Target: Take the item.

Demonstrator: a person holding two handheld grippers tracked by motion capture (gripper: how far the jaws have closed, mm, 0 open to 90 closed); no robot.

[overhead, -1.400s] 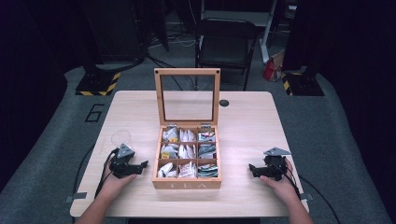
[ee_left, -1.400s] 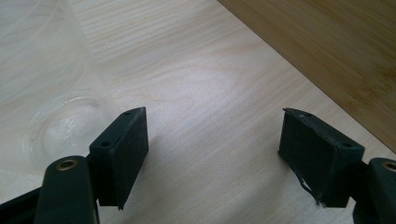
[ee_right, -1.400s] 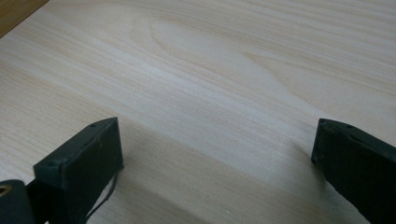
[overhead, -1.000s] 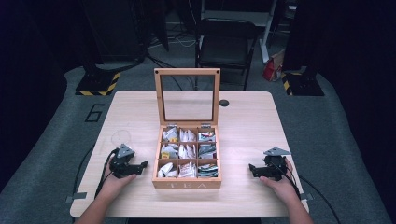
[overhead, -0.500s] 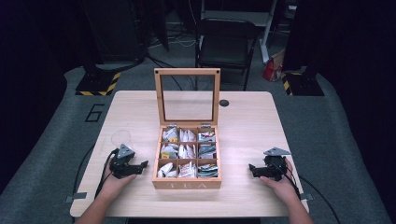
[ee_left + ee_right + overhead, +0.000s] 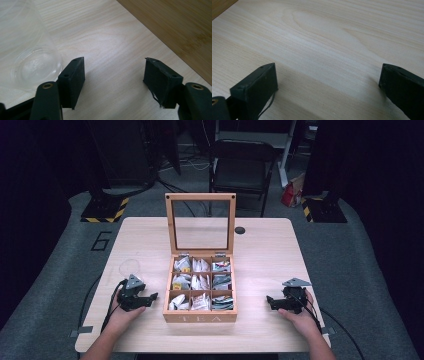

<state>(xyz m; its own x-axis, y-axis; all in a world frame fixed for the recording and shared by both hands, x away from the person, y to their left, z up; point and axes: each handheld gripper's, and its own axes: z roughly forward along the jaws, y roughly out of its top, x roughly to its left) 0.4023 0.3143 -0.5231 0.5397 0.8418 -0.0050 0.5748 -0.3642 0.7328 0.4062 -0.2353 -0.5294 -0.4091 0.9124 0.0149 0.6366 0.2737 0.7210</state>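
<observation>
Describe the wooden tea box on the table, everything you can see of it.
The tea box is light wood, square, with TEA lettered on its front wall. Its lid, a wooden frame around a clear pane, stands open and upright at the back. Inside, wooden dividers form nine compartments in three rows, each holding paper tea bags. It sits mid-table, between the two grippers, neither touching it.

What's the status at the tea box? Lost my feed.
Left tool open, jaws just closing some, nothing between. Right tool open, empty. Tea box between them, lid up, untouched. Clear glass beside left tool.
</observation>
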